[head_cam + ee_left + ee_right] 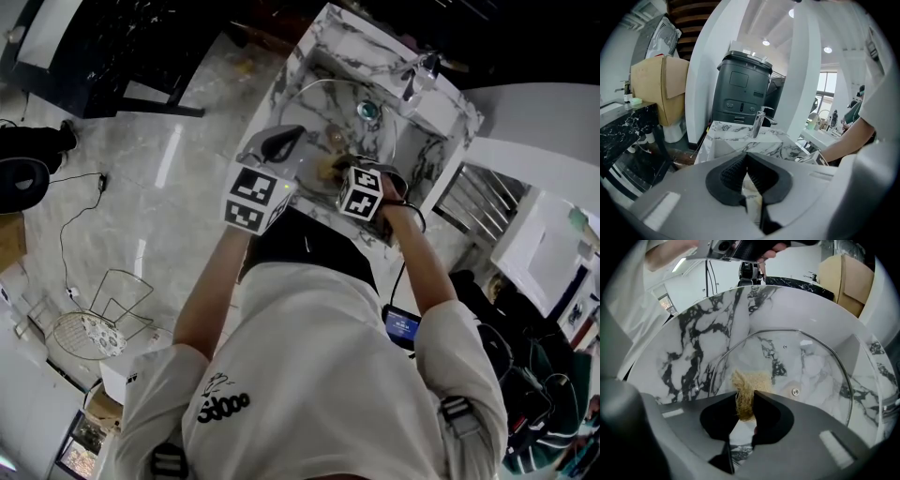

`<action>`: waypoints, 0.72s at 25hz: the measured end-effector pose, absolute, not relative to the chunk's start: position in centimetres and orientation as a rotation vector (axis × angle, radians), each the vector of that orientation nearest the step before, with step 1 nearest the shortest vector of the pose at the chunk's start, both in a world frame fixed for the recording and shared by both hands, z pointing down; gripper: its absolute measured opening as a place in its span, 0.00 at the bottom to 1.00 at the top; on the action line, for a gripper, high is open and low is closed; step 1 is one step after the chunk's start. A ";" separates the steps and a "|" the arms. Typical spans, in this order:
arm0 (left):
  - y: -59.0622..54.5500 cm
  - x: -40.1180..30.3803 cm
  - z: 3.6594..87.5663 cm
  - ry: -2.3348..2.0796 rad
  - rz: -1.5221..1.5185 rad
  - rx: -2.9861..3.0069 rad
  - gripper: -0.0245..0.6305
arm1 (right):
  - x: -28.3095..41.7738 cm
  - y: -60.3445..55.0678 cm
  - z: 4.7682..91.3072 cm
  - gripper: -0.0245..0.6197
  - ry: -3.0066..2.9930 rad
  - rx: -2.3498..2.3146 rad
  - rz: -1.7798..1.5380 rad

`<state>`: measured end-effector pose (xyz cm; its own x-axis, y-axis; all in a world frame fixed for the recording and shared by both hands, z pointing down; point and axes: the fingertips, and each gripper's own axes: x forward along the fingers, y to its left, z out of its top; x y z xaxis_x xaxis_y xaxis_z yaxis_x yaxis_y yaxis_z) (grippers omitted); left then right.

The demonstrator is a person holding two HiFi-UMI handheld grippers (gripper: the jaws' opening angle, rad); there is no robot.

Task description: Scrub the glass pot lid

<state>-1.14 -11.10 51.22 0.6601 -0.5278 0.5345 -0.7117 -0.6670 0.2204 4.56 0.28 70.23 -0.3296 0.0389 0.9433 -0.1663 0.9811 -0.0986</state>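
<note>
The glass pot lid (797, 366) stands tilted in the marble sink (693, 333), its underside and centre screw facing my right gripper. My right gripper (746, 401) is shut on a tan fibrous scrub pad (751, 380), which presses against the lid's lower left part. In the head view the lid (347, 117) lies in the basin (319, 47), with the right gripper (336, 171) over it. My left gripper (286, 139) hovers at the sink's left rim. Its ribbed jaws (746, 158) are closed tip to tip, and I see nothing between them.
A chrome faucet (758, 123) stands at the sink's back edge (417, 75). Beyond it are a black bin (740, 89) and a cardboard box (658, 86). A wire rack (103, 319) and a cable lie on the floor to the left.
</note>
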 end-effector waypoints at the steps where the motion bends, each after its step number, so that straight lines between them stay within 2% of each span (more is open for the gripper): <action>1: -11.0 -1.1 51.2 -0.969 0.608 2.465 0.04 | 4.7 0.3 70.2 0.13 -1.891 0.092 0.211; 18: -11.2 -2.3 51.1 -0.981 0.622 2.454 0.04 | 10.7 -2.7 70.7 0.13 -1.819 0.206 0.361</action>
<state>-2.29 -11.20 51.09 0.6505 -0.5289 0.5451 -0.7185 -0.6612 0.2158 10.70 -2.67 70.71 -0.2749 0.0462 0.9603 -0.3241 0.9359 -0.1378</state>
